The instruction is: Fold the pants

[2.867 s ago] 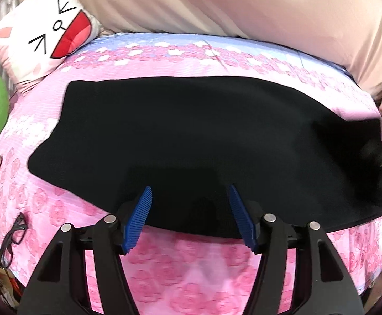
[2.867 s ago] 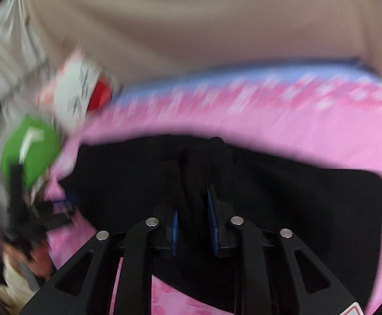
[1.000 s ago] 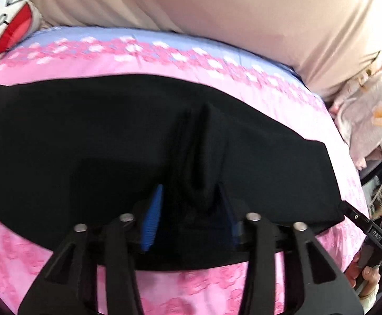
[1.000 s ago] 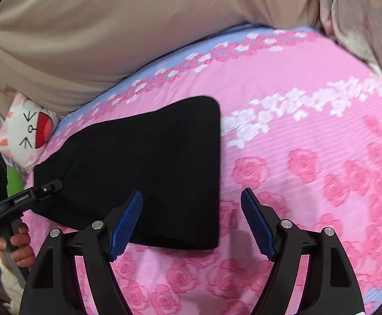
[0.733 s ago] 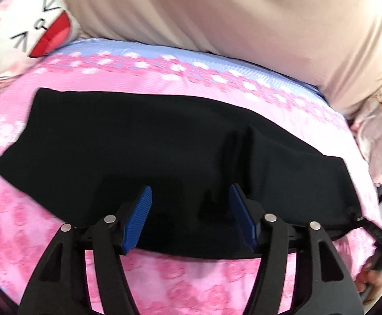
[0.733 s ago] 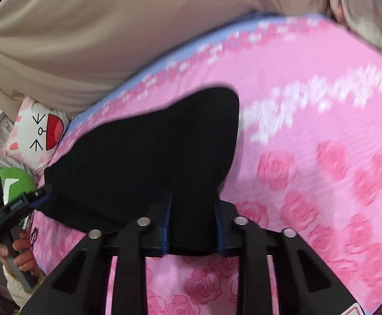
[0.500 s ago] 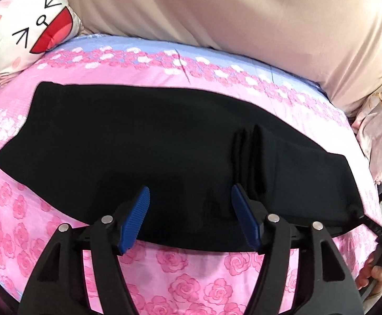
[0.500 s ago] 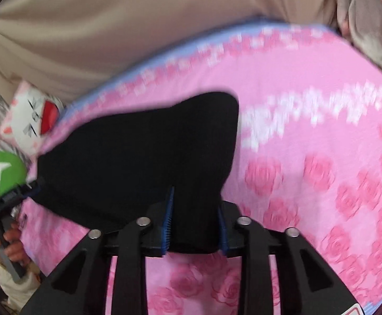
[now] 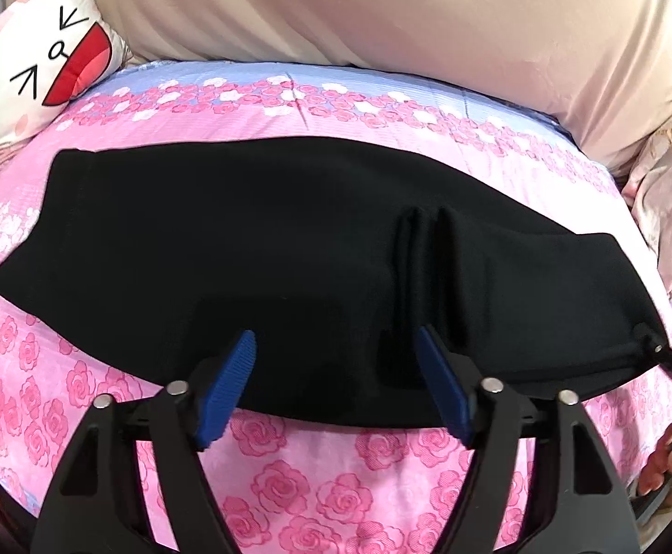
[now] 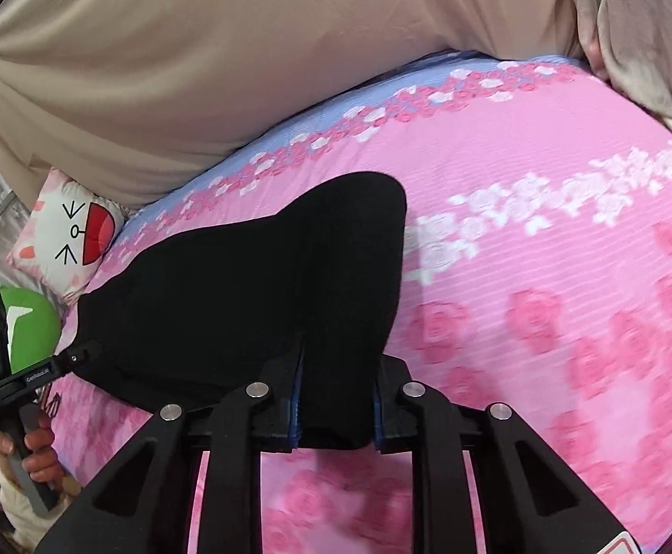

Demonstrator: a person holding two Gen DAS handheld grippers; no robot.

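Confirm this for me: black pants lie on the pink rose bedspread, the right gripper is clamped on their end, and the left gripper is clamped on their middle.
Not quite. The left gripper is open, its jaws just widened, gripping nothing, as the left wrist view shows. The rest stands: the black pants lie on the pink rose bedspread, the right gripper clamped on their end.

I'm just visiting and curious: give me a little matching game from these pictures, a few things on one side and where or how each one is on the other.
Things:
1. left gripper
2. right gripper
3. black pants
4. cat-face cushion

States:
A. shut on the pants' end
B. spread on the pink bedsheet
C. open, nothing pressed between its pads
D. at the bed's far corner, beside the beige cover

Pairs: 1-C, 2-A, 3-B, 4-D
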